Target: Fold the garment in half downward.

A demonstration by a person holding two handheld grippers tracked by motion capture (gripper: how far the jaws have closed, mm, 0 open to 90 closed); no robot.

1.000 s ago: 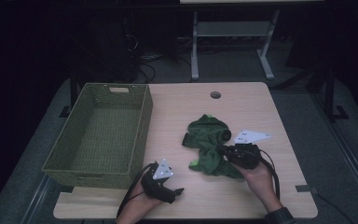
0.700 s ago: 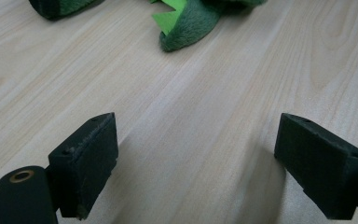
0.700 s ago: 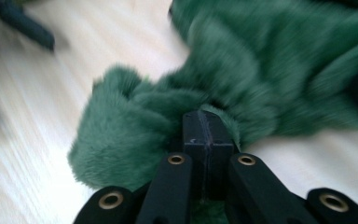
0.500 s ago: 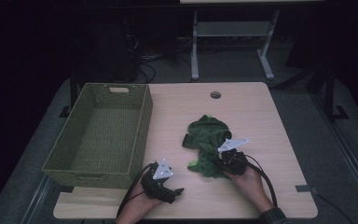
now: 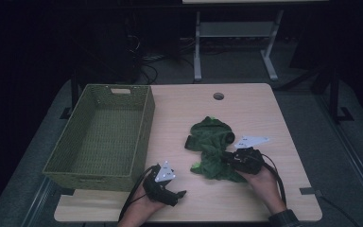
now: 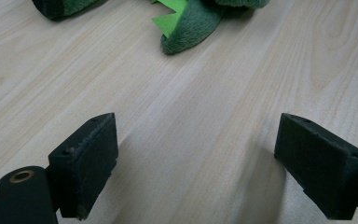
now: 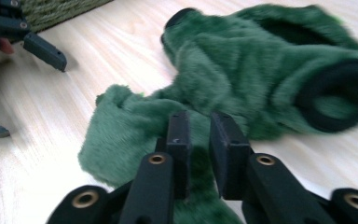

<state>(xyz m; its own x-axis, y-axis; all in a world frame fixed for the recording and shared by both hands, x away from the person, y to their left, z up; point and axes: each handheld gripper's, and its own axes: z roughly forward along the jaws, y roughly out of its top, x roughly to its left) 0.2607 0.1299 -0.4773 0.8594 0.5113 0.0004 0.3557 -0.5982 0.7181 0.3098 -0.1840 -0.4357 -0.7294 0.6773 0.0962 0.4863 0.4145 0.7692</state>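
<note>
Green plush garment (image 5: 212, 147): one; wicker basket (image 5: 103, 137): one.

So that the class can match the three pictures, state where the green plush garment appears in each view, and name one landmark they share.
High view: the green plush garment lies right of centre on the table, beside the right gripper.
Left gripper view: its edge sits at the top, beyond the open fingers.
Right gripper view: it spreads across the middle, just past the fingers.
Shared landmark: the pale wooden table.
</note>
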